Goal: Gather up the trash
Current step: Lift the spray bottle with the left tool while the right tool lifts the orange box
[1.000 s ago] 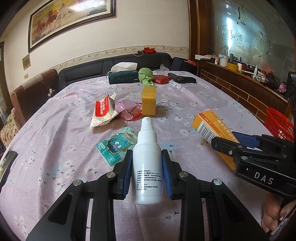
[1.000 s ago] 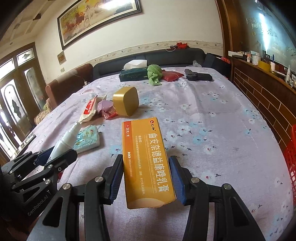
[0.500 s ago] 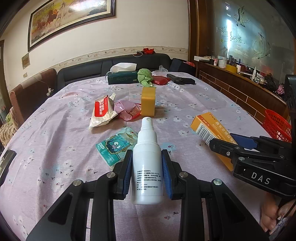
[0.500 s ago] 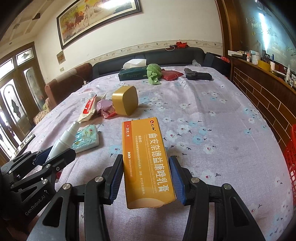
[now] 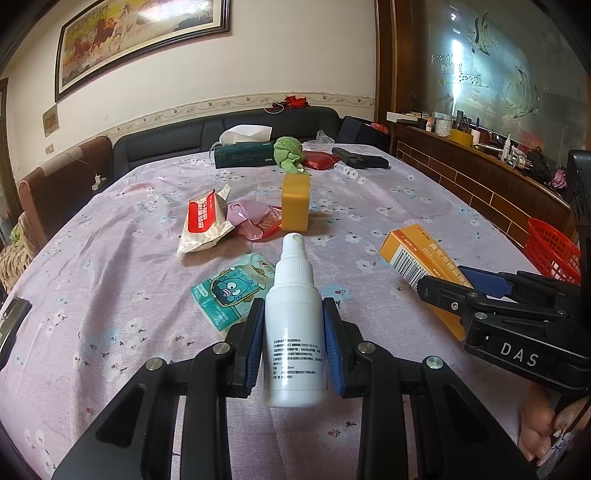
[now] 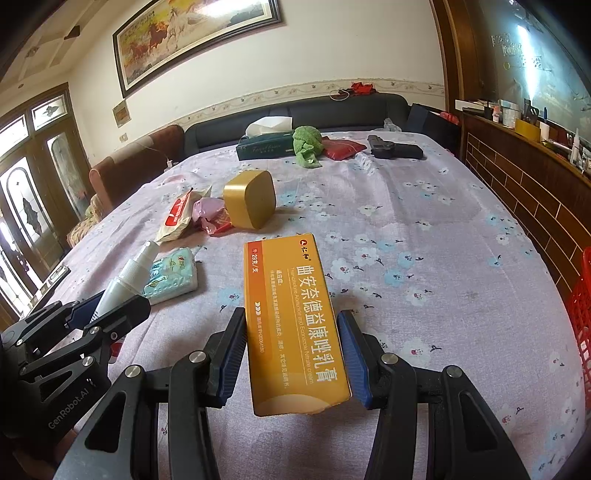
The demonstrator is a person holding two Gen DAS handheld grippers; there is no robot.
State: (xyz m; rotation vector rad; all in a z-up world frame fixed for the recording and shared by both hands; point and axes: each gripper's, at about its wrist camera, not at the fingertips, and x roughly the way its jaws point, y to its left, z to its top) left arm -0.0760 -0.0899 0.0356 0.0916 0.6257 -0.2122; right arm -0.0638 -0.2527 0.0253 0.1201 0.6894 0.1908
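While your left gripper [image 5: 293,345] pinches the spray bottle [image 5: 294,325] and your right gripper [image 6: 291,354] the orange box [image 6: 291,317] — the red basket [image 5: 552,249] lies right, nearer your right gripper.

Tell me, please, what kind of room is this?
Probably a living or dining room in a home. A table with a floral cloth has a dark sofa behind it, a framed horse painting hangs on the wall, and a tissue box stands on the table.

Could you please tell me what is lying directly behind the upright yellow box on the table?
Bare floral tablecloth, then farther back a green cloth and a tissue box; the strip immediately behind the yellow box is hidden.
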